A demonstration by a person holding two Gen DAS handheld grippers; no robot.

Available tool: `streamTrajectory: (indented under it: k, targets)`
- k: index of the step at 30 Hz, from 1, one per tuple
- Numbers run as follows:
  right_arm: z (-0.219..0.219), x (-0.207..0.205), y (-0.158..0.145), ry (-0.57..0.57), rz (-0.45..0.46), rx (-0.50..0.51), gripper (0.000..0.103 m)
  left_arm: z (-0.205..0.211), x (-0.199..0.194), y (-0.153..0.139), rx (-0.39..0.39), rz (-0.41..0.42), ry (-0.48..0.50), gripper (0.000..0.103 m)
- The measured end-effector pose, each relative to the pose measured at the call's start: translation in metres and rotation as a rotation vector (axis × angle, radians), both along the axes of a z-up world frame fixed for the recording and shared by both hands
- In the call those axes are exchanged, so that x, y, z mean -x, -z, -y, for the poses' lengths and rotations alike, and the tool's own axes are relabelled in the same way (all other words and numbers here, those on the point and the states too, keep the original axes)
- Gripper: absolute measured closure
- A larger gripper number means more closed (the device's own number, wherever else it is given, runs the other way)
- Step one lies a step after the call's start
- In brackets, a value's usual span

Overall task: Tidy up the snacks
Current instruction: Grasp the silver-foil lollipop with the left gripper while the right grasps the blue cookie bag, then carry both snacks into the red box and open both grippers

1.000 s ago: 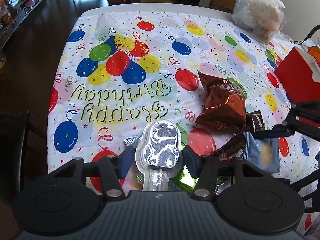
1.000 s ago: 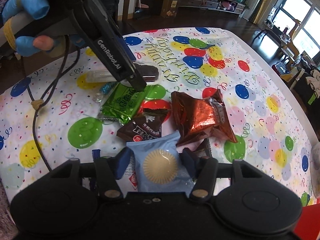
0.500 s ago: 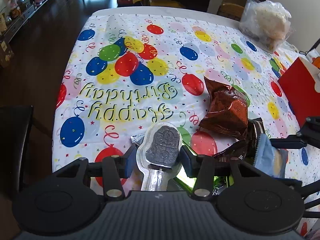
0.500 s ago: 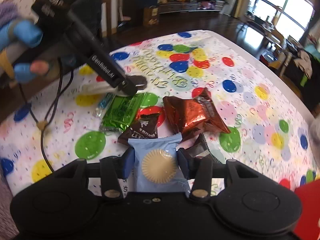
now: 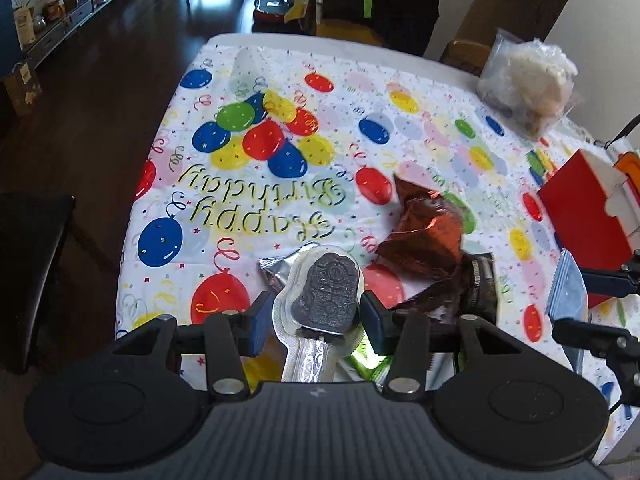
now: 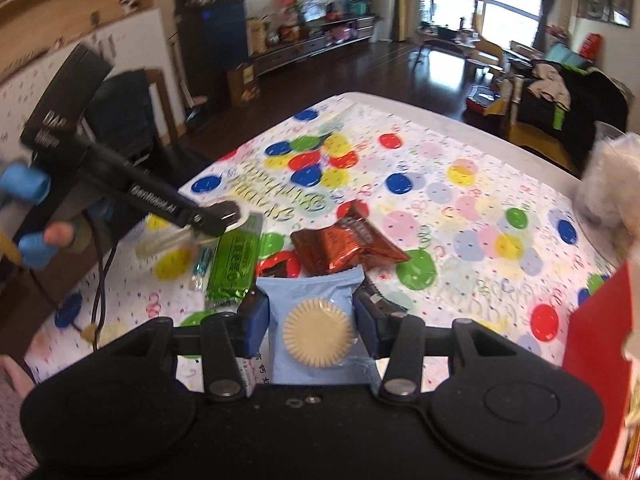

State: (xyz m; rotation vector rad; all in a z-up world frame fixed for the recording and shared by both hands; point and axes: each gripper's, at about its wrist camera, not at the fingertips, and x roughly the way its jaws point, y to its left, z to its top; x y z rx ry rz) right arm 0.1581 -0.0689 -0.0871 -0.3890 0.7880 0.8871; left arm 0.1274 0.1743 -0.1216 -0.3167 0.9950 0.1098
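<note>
My left gripper [image 5: 316, 322] is shut on a clear-and-silver packet holding a dark moulded chocolate on a stick [image 5: 326, 296], lifted off the table. My right gripper [image 6: 311, 326] is shut on a light blue packet with a round pale biscuit [image 6: 308, 288], also lifted. The right wrist view shows the left gripper [image 6: 224, 216] from the side at the left, above a green packet [image 6: 234, 264]. In the left wrist view the blue packet [image 5: 568, 292] hangs at the right edge. An orange-brown foil bag [image 5: 424, 232] and a dark brown packet [image 5: 440, 300] lie on the balloon tablecloth [image 5: 280, 92].
A red cardboard box [image 5: 584, 216] stands at the table's right side, close to my right gripper. A clear plastic bag with pale contents [image 5: 528, 76] sits at the far right corner. A dark chair [image 5: 32, 272] is off the table's left edge. A small blue candy [image 6: 200, 268] lies by the green packet.
Both grippers have risen off the table with their packets. The left jaws closed in on the chocolate packet. The right gripper rolled, and the view now takes in more of the room.
</note>
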Motion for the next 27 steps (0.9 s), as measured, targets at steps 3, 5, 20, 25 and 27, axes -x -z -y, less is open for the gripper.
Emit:
streamTrajectory:
  k: [3, 5, 20, 25, 27]
  targets:
    - [0.012, -0.003, -0.009, 0.066, -0.010, -0.021, 0.058, 0.006, 0.004, -0.010, 0.011, 0.008, -0.013, 0.056]
    - [0.021, -0.006, -0.015, 0.111, -0.022, -0.036, 0.058, 0.012, 0.006, -0.017, 0.018, 0.014, -0.011, 0.056]
    - [0.114, -0.032, -0.057, 0.305, -0.018, -0.123, 0.058, 0.104, -0.018, -0.080, 0.037, 0.107, 0.069, 0.056]
    - [0.149, -0.046, -0.065, 0.340, 0.001, -0.130, 0.058, 0.147, -0.036, -0.095, 0.024, 0.133, 0.117, 0.056]
    - [0.164, -0.051, -0.068, 0.353, 0.008, -0.130, 0.058, 0.165, -0.044, -0.099, 0.023, 0.139, 0.134, 0.056]
